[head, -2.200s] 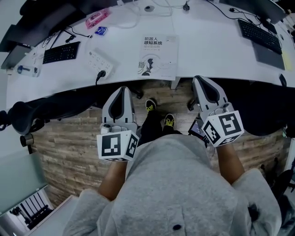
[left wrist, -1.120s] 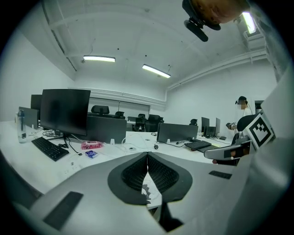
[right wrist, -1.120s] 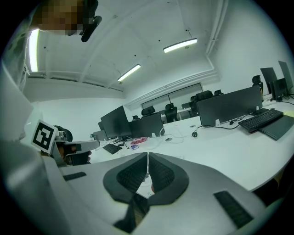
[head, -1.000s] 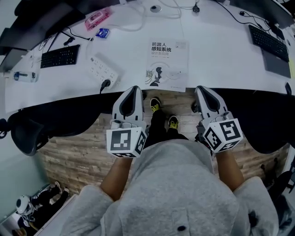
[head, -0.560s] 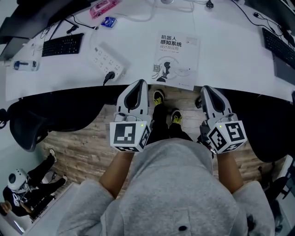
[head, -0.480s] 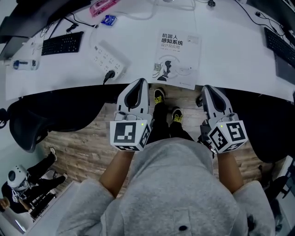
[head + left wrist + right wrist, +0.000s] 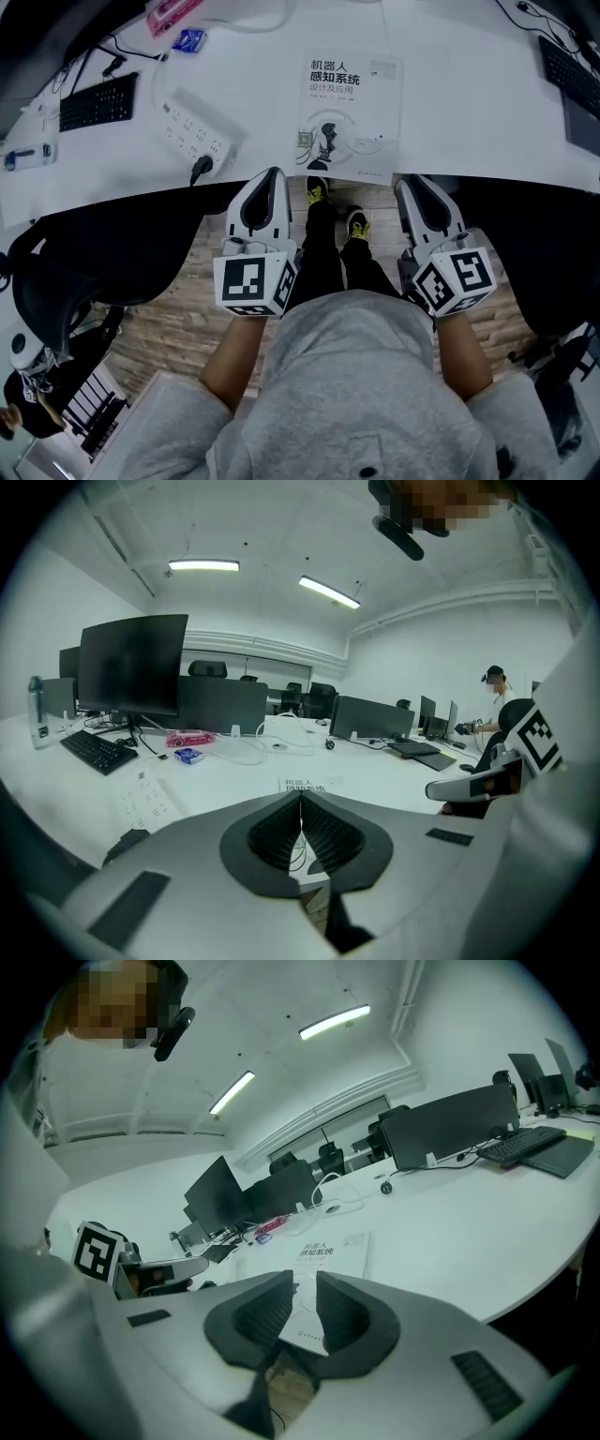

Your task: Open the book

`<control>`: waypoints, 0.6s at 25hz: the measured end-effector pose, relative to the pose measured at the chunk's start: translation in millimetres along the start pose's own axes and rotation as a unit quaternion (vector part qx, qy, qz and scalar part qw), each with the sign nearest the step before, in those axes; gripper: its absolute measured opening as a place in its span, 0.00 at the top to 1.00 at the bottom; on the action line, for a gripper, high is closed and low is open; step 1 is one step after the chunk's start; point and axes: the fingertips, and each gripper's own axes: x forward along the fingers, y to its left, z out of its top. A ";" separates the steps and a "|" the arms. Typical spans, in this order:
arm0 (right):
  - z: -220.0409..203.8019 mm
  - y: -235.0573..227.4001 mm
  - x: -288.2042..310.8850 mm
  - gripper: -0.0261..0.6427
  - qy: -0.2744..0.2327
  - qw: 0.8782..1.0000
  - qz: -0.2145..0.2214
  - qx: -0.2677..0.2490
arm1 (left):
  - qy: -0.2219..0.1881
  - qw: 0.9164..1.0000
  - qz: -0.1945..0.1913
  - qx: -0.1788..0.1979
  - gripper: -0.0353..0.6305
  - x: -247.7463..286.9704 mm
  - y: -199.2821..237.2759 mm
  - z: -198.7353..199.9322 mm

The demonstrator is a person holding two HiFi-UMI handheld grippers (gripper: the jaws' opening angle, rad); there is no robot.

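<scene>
The closed white book [image 7: 352, 117], its cover printed with a dark title, lies flat on the white desk [image 7: 469, 131] with its near end at the desk's front edge. It also shows in the left gripper view [image 7: 302, 785] and in the right gripper view [image 7: 330, 1249]. My left gripper [image 7: 270, 176] hangs just short of the desk edge, left of the book; its jaws [image 7: 301, 799] are shut and hold nothing. My right gripper [image 7: 411, 182] hangs right of the book's near corner. Its jaws [image 7: 304, 1283] are opening, with a narrow gap and nothing between them.
A white power strip [image 7: 192, 141] and a black keyboard [image 7: 91, 101] lie left of the book. Another keyboard [image 7: 570, 70] lies at the far right. Monitors [image 7: 131, 663] stand at the back. My feet [image 7: 328, 202] are under the desk, and a black chair [image 7: 56, 281] stands at left.
Both grippers have sunk a little while staying just short of the desk edge, on either side of the book's near end. The book has not moved on the desk.
</scene>
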 end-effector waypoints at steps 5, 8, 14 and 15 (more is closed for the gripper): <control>-20.4 -10.9 12.8 0.79 0.026 0.999 -0.007 0.029 | 0.025 1.000 -0.002 -0.003 0.93 20.7 9.2 -20.7; -33.1 -17.3 19.5 0.78 0.040 0.998 -0.008 0.042 | 0.034 0.999 -0.004 -0.005 0.93 34.3 13.4 -30.1; -64.6 -26.6 31.3 0.77 0.072 0.995 -0.020 0.067 | 0.055 0.998 -0.011 -0.003 0.93 54.6 19.3 -48.8; -70.1 -28.4 32.9 0.77 0.077 0.994 -0.023 0.070 | 0.059 0.998 -0.011 -0.003 0.93 57.5 19.8 -52.7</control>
